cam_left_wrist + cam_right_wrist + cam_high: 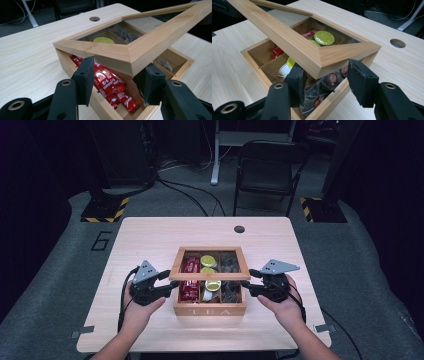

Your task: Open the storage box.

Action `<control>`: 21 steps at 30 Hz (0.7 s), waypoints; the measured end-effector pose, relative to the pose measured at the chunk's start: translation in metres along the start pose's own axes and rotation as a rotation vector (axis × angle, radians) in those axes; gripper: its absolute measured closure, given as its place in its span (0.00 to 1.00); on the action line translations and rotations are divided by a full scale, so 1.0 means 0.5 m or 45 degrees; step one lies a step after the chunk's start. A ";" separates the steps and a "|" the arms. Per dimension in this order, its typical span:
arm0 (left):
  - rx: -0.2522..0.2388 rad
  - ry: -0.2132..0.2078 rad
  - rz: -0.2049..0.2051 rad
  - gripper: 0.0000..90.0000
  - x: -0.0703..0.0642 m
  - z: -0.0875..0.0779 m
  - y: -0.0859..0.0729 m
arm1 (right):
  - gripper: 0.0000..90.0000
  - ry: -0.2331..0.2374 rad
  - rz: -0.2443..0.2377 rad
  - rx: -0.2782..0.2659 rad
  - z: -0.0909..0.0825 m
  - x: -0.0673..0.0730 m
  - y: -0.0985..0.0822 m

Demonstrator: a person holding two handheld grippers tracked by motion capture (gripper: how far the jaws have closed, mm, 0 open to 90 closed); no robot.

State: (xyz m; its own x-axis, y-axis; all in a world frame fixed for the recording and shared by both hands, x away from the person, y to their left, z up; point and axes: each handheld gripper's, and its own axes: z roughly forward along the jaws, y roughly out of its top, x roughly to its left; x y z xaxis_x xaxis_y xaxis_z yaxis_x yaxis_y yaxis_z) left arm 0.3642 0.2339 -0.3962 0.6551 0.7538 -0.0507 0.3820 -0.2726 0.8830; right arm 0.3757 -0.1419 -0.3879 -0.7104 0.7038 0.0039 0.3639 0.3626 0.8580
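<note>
left claw (171, 283): grips lid (210, 277) near-left corner | right claw (248, 283): grips near-right corner | lid: raised (tilted) over tea box (210, 310)

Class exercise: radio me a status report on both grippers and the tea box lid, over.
Left gripper and right gripper each at a front corner of the lid. Lid raised off the tea box. Nothing in the way.

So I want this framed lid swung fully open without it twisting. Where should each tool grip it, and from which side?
Grip the lid at its two front corners, where the frame is thick and flat. The left tool comes from the box's left, the right tool from its right. The front edge already stands raised above the tea box, so the jaws likely fit under each corner.
</note>
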 end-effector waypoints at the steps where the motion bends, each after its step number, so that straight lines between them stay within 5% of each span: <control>1: 0.002 -0.002 -0.003 0.56 0.001 -0.001 0.003 | 0.55 0.000 0.006 -0.004 0.000 -0.001 0.003; 21: -0.036 0.037 0.020 0.59 0.024 0.003 0.071 | 0.59 -0.085 -0.059 -0.057 -0.003 -0.023 0.064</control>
State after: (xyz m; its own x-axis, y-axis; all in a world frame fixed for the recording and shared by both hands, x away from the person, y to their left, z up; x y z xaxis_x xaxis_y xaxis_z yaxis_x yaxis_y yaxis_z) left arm 0.3867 0.2324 -0.3659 0.6416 0.7667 -0.0233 0.3527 -0.2679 0.8966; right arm 0.3946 -0.1393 -0.3598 -0.6836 0.7266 -0.0690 0.3032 0.3687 0.8787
